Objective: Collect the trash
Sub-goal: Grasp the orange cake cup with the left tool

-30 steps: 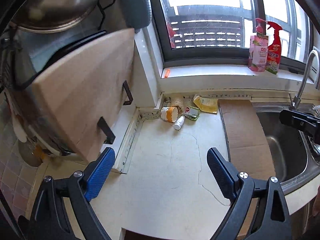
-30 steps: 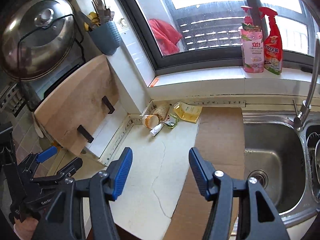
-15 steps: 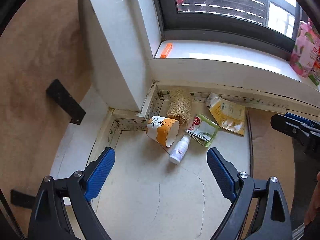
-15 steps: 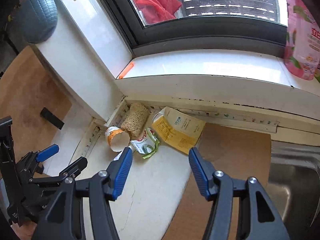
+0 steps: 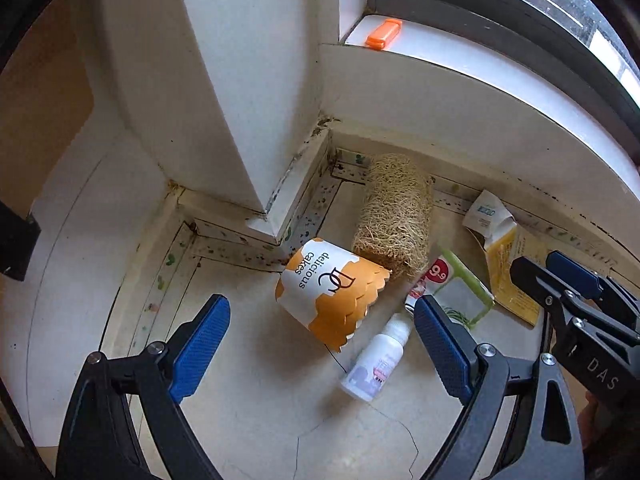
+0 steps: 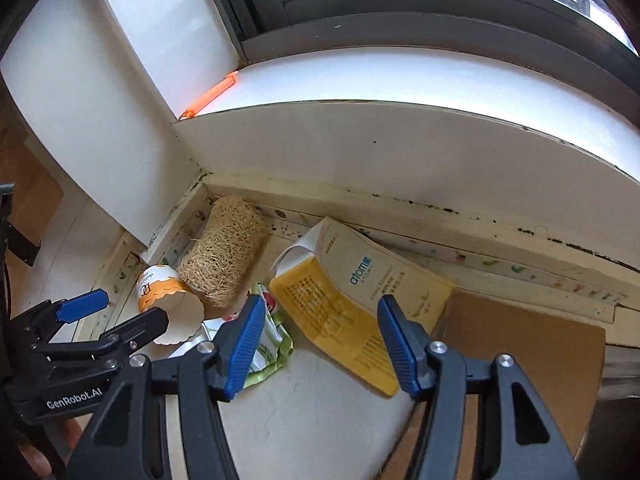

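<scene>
Trash lies in the counter corner under the window sill. An orange-and-white paper cake cup (image 5: 334, 294) lies on its side, also in the right wrist view (image 6: 168, 304). Beside it are a small white bottle (image 5: 376, 360), a green-edged wrapper (image 5: 456, 292) (image 6: 266, 344) and a flattened yellow carton (image 5: 508, 264) (image 6: 356, 300). My left gripper (image 5: 320, 344) is open, its fingers on either side of the cup and bottle. My right gripper (image 6: 320, 340) is open just in front of the yellow carton.
A straw-coloured loofah roll (image 5: 394, 220) (image 6: 222, 258) lies against the back wall. A brown cardboard sheet (image 6: 524, 360) lies on the counter at the right. An orange lighter (image 5: 382, 32) sits on the sill. The white wall column (image 5: 224, 92) bounds the corner at left.
Both grippers have moved forward and down toward the corner. The trash now fills the views; the left gripper's fingers flank the cake cup and the right gripper's the yellow carton.
</scene>
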`<control>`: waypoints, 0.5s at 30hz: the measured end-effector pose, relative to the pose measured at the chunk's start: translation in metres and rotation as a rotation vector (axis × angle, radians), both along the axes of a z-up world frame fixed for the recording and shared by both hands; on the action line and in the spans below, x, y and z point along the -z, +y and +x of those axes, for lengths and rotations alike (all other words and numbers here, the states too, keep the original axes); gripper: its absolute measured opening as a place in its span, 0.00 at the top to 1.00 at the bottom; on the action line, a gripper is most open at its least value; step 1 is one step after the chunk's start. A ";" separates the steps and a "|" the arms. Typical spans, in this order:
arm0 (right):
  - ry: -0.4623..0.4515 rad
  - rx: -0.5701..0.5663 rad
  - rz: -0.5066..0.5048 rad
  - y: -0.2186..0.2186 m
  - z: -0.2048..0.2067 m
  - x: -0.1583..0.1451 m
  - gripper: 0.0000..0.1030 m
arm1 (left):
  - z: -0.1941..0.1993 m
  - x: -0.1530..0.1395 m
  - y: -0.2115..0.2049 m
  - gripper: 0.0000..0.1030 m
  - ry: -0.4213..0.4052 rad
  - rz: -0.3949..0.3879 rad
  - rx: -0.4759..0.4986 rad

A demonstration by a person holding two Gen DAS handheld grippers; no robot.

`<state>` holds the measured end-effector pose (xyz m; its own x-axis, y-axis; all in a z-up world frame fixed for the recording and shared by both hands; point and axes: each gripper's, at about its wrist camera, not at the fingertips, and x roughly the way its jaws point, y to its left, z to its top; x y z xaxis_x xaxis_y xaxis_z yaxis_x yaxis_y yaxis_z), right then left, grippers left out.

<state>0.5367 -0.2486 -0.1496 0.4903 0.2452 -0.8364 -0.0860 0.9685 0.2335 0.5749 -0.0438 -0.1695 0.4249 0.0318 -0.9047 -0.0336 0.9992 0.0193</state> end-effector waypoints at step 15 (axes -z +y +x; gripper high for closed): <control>-0.027 -0.027 -0.116 0.026 0.018 0.023 0.43 | 0.018 0.038 0.014 0.36 -0.001 -0.006 -0.041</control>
<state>0.5543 -0.2228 -0.1729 0.5075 0.1609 -0.8465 -0.1173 0.9862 0.1172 0.5932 -0.0297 -0.2071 0.4246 0.0435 -0.9044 -0.0741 0.9972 0.0131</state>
